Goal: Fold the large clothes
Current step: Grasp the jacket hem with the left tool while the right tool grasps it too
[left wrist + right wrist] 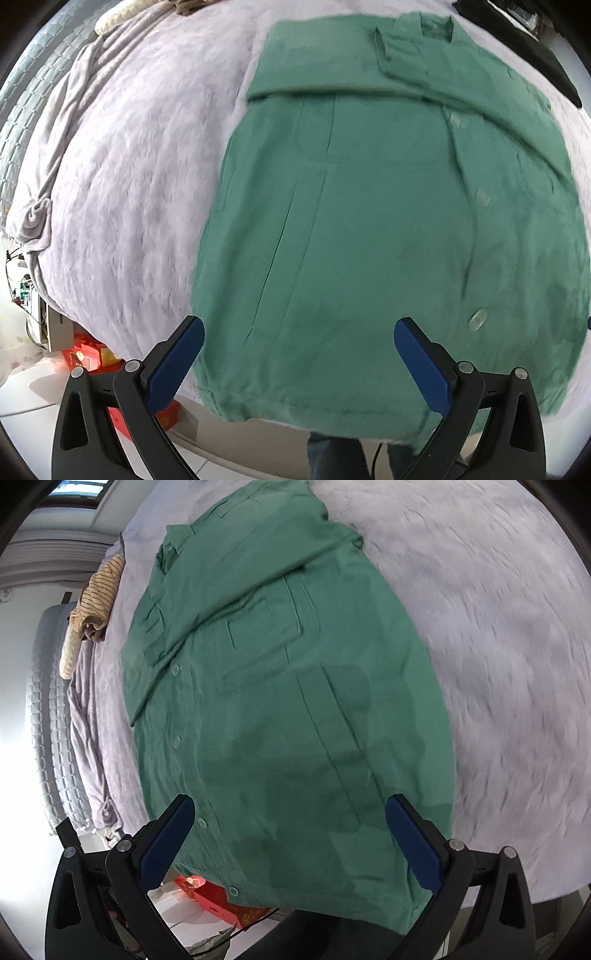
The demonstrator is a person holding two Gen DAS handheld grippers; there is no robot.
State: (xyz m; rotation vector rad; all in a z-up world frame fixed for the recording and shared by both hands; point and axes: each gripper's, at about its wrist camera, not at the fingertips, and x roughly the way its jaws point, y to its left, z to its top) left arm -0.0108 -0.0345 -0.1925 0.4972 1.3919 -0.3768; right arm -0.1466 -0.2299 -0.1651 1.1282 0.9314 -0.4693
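A large green button-front cotton shirt [369, 221] lies spread flat, front up, on a bed covered by a pale lilac plush blanket [140, 166], its hem hanging just over the near edge of the bed. Both sleeves are folded in across the chest, one overlapping the other below the collar, and a row of pale round buttons [482, 197] runs down the placket. The left claw [299, 328] hovers above the hem, its blue-padded fingers [177, 363] spread wide and grasping nothing. The right claw [290, 806] likewise hangs over the lower part of the shirt [288, 701], released, its blue pads [413, 845] apart and clear of the cloth. A tan striped garment [101, 594] is bunched at the far edge of the blanket [498, 664]. Red cardboard boxes [86, 352] sit on the floor beside the bed. A person's dark trouser legs [332, 458] show below the hem.
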